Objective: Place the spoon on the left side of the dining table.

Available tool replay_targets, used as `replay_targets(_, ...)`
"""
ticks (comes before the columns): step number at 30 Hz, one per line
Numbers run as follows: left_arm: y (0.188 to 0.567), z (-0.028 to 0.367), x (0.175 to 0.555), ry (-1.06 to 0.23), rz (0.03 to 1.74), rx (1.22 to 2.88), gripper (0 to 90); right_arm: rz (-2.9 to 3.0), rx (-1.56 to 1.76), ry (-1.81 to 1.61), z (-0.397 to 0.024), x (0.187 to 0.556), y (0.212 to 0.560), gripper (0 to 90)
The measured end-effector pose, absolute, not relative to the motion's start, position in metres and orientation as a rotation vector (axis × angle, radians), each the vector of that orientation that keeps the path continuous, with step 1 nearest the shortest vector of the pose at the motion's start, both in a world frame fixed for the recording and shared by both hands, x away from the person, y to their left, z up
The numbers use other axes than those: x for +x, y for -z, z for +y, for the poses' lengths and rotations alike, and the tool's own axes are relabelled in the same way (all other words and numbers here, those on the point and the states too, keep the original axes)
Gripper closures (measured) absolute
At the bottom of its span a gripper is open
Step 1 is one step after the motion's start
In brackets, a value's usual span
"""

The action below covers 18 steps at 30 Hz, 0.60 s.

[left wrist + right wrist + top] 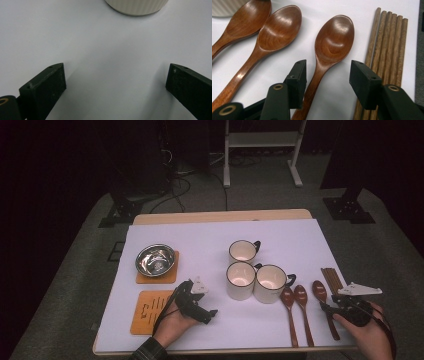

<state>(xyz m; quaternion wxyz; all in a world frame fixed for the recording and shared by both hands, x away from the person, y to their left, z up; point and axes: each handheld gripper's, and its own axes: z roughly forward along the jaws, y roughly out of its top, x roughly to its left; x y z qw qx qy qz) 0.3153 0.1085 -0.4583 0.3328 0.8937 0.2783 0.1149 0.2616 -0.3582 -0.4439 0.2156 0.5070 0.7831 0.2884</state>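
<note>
My right tool [327, 72] straddles the neck of the rightmost wooden spoon [332, 42], jaws about half spread with the handle running between them. The left jaw sits just beside the handle; the right one stands clear of it, so no pinch on the wood. From the high view that spoon [321, 292] lies near the right edge of the white desk [200, 245], bowl toward the far side, handle running back toward my right hand [367, 327], long axis roughly front to back with a slight slant.

The right gripper view gives me the grain and the hollow of the bowl facing up, which the high view is too small to tell. It also shows the bundle of wooden chopsticks [387, 45] just beside my right jaw, parallel to the spoon, and two more wooden spoons [272, 30] on the other side, near and fanned out. Those chopsticks crowd the right jaw.

Up top, the two spoons [295, 297] lie between my spoon and three cream mugs [255, 280] clustered mid-desk. Farther left, a steel bowl [155, 260] on an orange coaster [169, 276], and another coaster [150, 312] bare.

My left tool [210, 312] rests on the desk, jaws wide over bare white surface, a ribbed mug base [136, 6] ahead.
</note>
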Motion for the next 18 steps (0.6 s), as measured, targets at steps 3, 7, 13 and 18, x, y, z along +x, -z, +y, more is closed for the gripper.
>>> replay_targets(3, 0.458, 0.109, 0.315, -0.3, 0.727, 2.334, 1.8, 2.172, 1.423, -0.811, -0.357, 0.264, 0.445, 48.1)
replay_targets(7, 0.458, 0.109, 0.315, -0.3, 0.727, 2.334, 1.8, 2.159, 1.449, -0.825, -0.357, 0.268, 0.445, 50.8)
replay_targets(13, 0.458, 0.109, 0.315, -0.3, 0.727, 2.334, 1.8, 2.164, 1.46, -0.819, -0.354, 0.274, 0.448, 55.1)
replay_targets(18, 0.458, 0.109, 0.315, -0.299, 0.727, 2.337, 1.8, 2.157, 1.455, -0.82, -0.355, 0.277, 0.448, 56.9)
